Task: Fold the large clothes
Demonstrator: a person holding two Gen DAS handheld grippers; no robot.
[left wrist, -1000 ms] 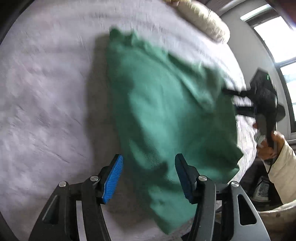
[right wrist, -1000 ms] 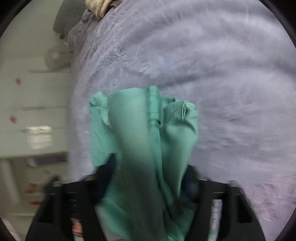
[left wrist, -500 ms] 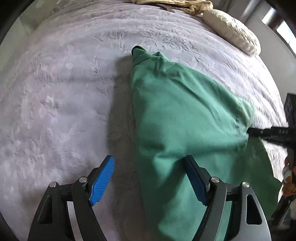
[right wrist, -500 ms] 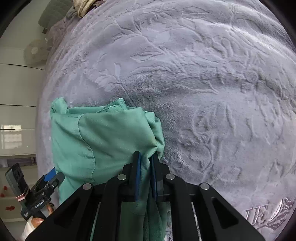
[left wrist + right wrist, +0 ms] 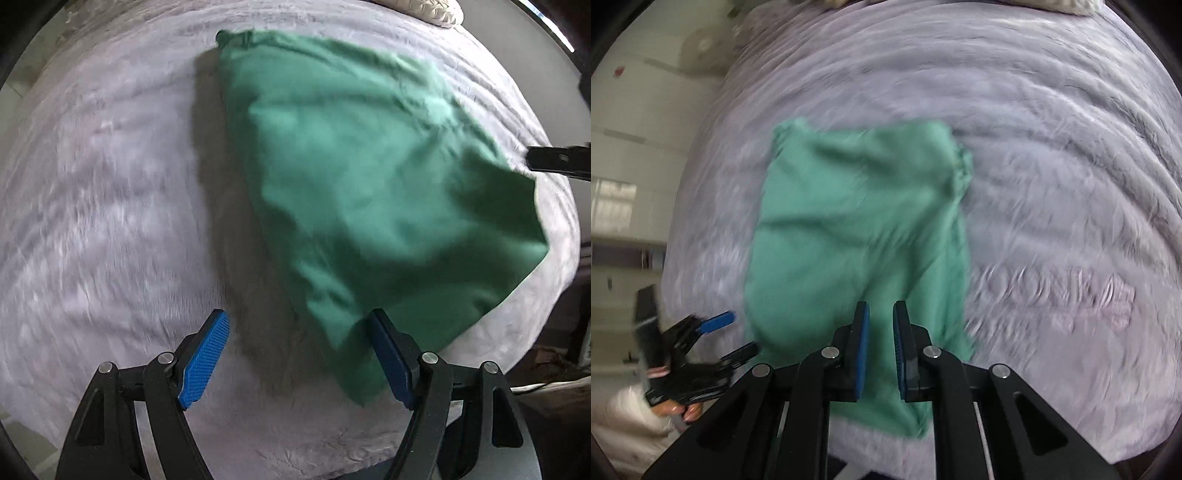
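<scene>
Left gripper (image 5: 299, 350): spread wide, empty; we pinch a hem corner.
Right gripper (image 5: 881, 341): slightly parted, gripping nothing.
Green garment (image 5: 857, 221): we flatten before folding.

The left gripper (image 5: 299, 354) is sitting at the bottom centre of its own view, jaws spread wide and gripping nothing. The right gripper (image 5: 881, 350) is occupying the lower middle of its view, jaws parted by a narrow gap, nothing clamped between them.

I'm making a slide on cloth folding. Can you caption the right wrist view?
Right gripper, slightly open, above a green garment on a grey blanket; left gripper open alongside.
</scene>
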